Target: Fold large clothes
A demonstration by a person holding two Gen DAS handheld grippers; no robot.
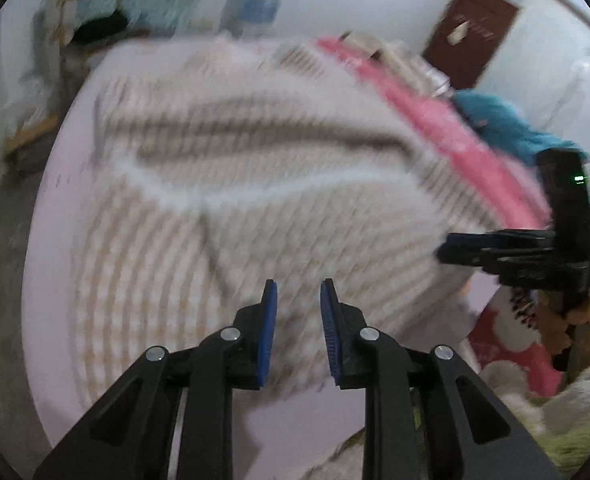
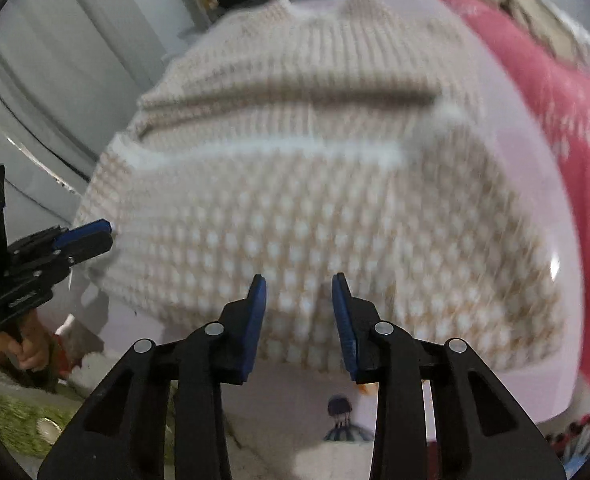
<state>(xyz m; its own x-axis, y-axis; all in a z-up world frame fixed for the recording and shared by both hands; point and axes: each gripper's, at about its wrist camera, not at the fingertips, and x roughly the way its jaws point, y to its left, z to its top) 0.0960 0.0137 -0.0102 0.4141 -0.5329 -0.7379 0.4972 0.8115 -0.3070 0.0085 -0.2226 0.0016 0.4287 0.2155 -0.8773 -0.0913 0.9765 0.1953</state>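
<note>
The left claw point(image 1: 299, 292) hangs over the near edge of a cream knitted sweater point(image 1: 255, 184), its blue pads point(image 1: 269, 332) standing a narrow gap apart with nothing pinched between them — the knit lies below and ahead of the tips, not in the grip. The sweater is spread on a pale pink sheet point(image 1: 51, 280), already doubled over: a white ribbed band runs across it ahead of the claw, with a dark fold line beyond that. To the right of the left claw a bright pink blanket point(image 1: 435, 120) runs along the sweater's far side, with a teal cloth point(image 1: 503, 124) past it and a brown door point(image 1: 475, 28) beyond. The right claw point(image 2: 299, 286) also hovers at the near hem, jaws slightly parted and empty, the sweater point(image 2: 303, 184) stretching away ahead of it and the pink blanket point(image 2: 555, 112) off to its right. Each claw sees the other out to its side — the left one point(image 2: 95, 232) held in a hand point(image 2: 27, 352) at the sweater's left corner. Everything is motion-blurred.
</note>
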